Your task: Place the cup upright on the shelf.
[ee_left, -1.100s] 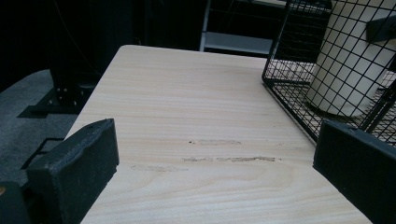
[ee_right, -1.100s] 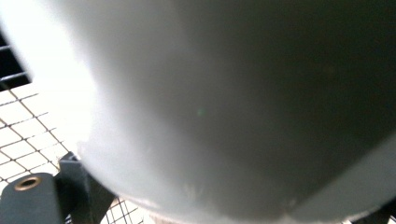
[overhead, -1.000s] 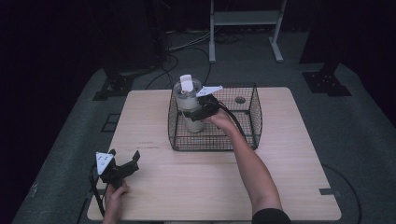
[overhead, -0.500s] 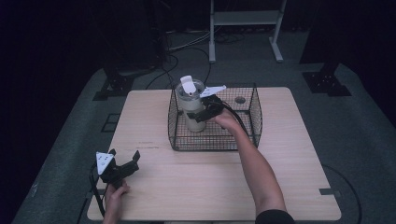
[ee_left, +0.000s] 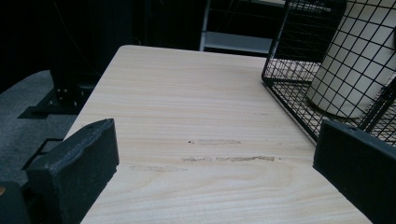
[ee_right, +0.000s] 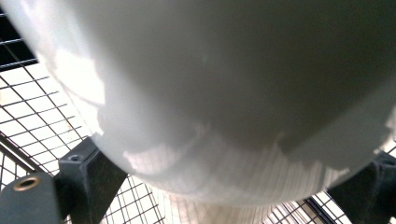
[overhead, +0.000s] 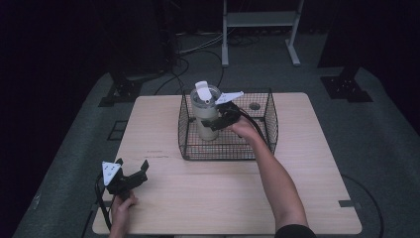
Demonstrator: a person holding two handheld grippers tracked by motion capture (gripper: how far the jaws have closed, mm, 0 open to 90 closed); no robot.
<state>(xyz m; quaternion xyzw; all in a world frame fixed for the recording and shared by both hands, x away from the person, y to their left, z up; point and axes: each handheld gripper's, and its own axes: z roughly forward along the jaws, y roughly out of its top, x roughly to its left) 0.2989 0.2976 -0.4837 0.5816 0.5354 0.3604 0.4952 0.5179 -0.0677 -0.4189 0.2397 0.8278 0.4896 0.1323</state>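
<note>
Cream-white and tall, the tumbler (overhead: 205, 115) stands upright inside the wire basket (overhead: 271, 126), with the right claw (overhead: 218, 122) clamped around its lower body, a jaw on either side of it. To do this well, I judge the grip should stay firm and level and the lift go straight up, so the base clears the basket rim just beyond the claw before any sideways travel. Left claw (overhead: 132, 177) rests on the bench (overhead: 218, 198), jaws spread, holding nothing, well away from the basket.

Dark room, grey carpet (overhead: 386, 144), wooden table (overhead: 208, 198)
</note>
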